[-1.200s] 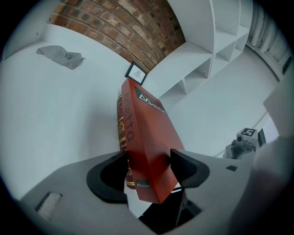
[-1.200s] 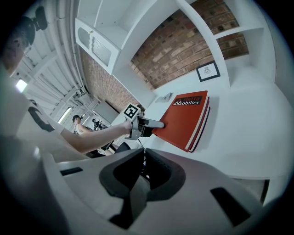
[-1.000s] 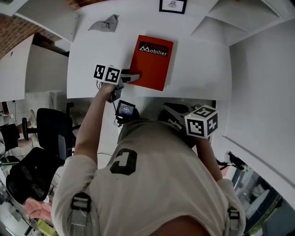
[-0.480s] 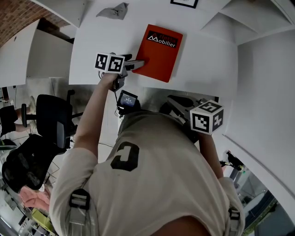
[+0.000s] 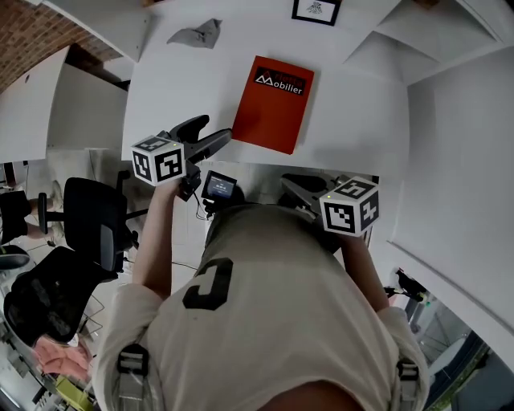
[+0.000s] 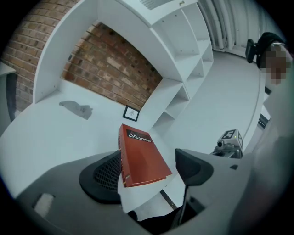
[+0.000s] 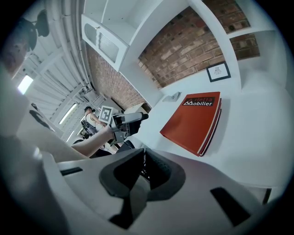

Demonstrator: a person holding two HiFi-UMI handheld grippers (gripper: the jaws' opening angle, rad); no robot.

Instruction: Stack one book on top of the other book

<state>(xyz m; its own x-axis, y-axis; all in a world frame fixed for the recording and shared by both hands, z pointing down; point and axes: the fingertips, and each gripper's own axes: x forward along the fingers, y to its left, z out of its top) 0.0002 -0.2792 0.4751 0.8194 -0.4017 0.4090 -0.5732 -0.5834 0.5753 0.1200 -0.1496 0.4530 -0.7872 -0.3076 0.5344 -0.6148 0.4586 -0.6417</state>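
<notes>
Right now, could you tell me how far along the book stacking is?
Done, it seems: the red book lies on a second book, its edge showing beneath. In hand: nothing; the left hand-held gripper has just been opening, empty, off the stack; the right hand-held gripper is shut. Left: nothing apparent.

White surface (image 5: 353, 112), pale and smooth. Carries a red book (image 5: 273, 104) lying flat near the front edge, cover up, white lettering toward the back; shows a second red edge just beneath it in the right gripper view. Holds a crumpled grey scrap (image 5: 197, 34) well apart at the back left. Bears a small framed picture (image 5: 315, 10) at the back, against the brick wall (image 6: 115, 64).
</notes>
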